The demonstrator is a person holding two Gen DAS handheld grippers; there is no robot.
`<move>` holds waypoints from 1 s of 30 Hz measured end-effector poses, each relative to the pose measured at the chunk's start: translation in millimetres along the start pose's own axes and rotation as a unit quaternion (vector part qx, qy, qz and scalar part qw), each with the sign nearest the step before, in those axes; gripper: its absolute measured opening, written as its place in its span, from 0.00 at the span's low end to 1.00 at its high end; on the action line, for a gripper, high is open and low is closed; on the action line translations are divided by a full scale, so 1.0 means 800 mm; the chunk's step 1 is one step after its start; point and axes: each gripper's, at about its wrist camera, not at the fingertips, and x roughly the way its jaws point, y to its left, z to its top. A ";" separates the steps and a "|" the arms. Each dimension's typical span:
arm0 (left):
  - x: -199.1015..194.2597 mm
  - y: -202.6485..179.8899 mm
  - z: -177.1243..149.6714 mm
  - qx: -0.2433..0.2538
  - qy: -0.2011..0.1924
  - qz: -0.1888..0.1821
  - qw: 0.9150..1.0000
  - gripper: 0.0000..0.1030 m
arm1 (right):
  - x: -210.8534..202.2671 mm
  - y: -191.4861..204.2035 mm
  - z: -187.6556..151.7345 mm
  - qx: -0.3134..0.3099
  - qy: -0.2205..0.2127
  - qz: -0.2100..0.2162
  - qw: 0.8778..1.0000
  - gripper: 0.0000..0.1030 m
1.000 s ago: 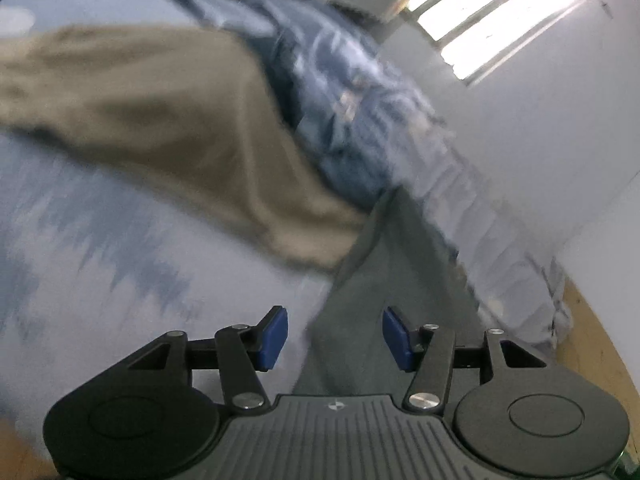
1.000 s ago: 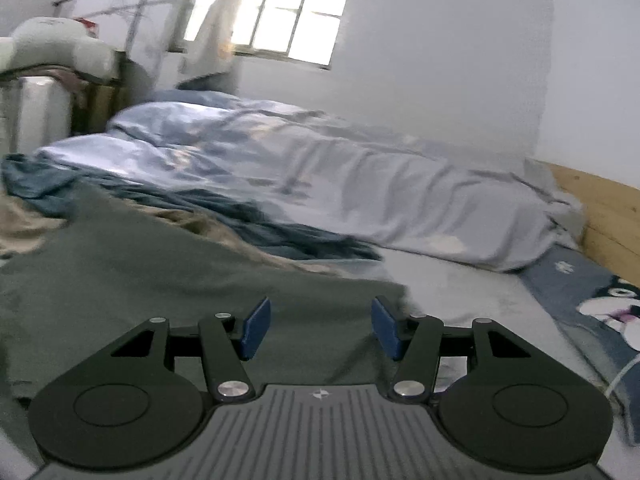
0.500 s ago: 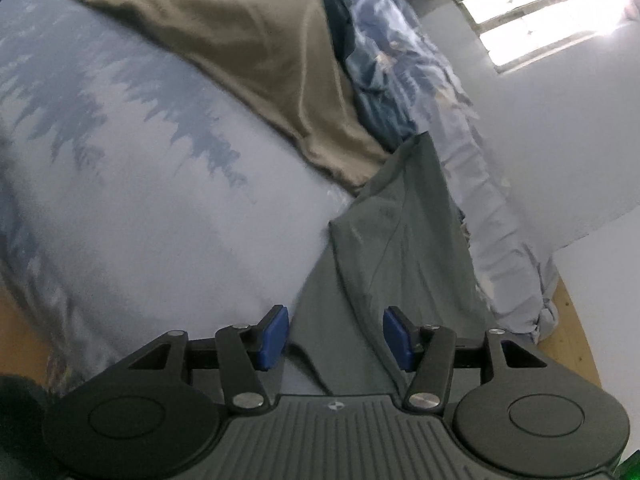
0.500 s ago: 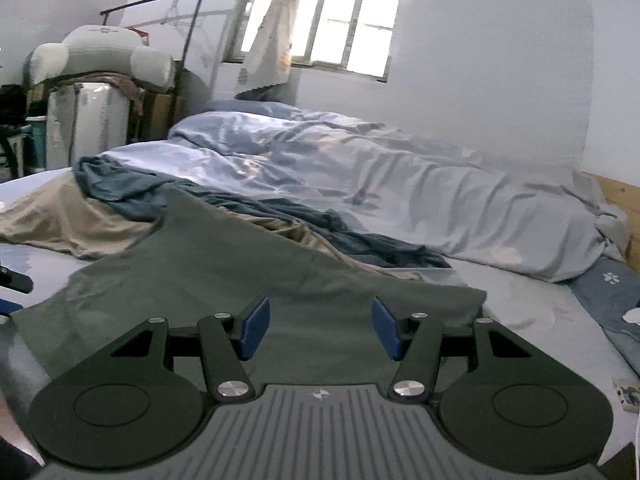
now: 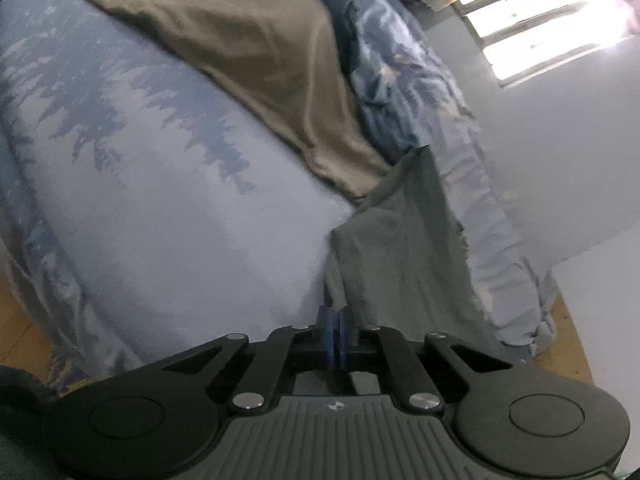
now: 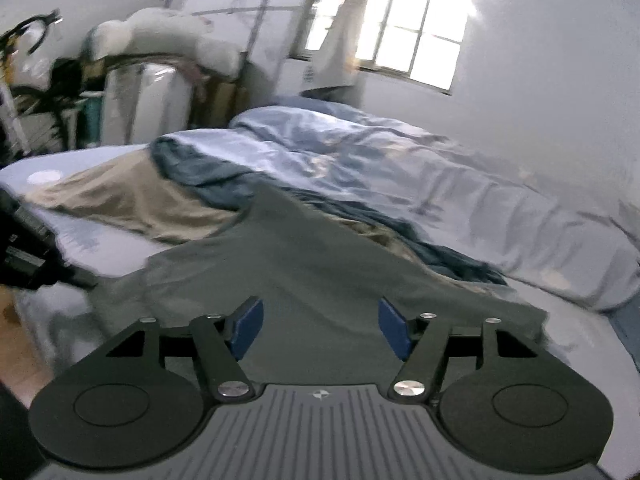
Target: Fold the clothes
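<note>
A grey-green garment (image 5: 400,248) lies spread on the bed, running from the near edge toward the duvet. My left gripper (image 5: 334,316) is shut, its blue pads pinching the garment's near corner at the bed's edge. In the right wrist view the same garment (image 6: 320,264) fills the middle. My right gripper (image 6: 320,326) hovers over its near part with the jaws opening. The cloth lies under the blue pads and they do not press on it. The left gripper (image 6: 86,280) shows as a dark shape at the garment's left corner.
A tan garment (image 5: 248,60) and a dark blue one (image 5: 352,40) lie crumpled behind the grey-green one. A pale blue duvet (image 6: 400,172) is heaped along the wall. The patterned sheet (image 5: 160,220) drops to a wooden floor (image 5: 20,340). Cluttered furniture (image 6: 140,100) stands beyond the bed.
My left jaws have closed onto the garment's near corner. My right gripper has moved along the garment, its view now taking in more of the room's left, and its jaws stand wider.
</note>
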 end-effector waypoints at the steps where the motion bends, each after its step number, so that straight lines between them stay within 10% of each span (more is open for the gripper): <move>1: -0.001 -0.001 0.000 0.000 -0.001 -0.005 1.000 0.00 | 0.003 0.013 0.001 -0.010 0.002 0.009 1.000 0.64; 9: -0.007 -0.008 0.004 -0.005 -0.005 -0.036 0.999 0.00 | 0.034 0.129 -0.005 -0.135 -0.002 0.074 0.988 0.65; 30: -0.009 -0.013 0.013 -0.031 -0.008 -0.084 0.996 0.00 | 0.148 0.229 -0.022 -0.290 -0.013 -0.012 0.957 0.64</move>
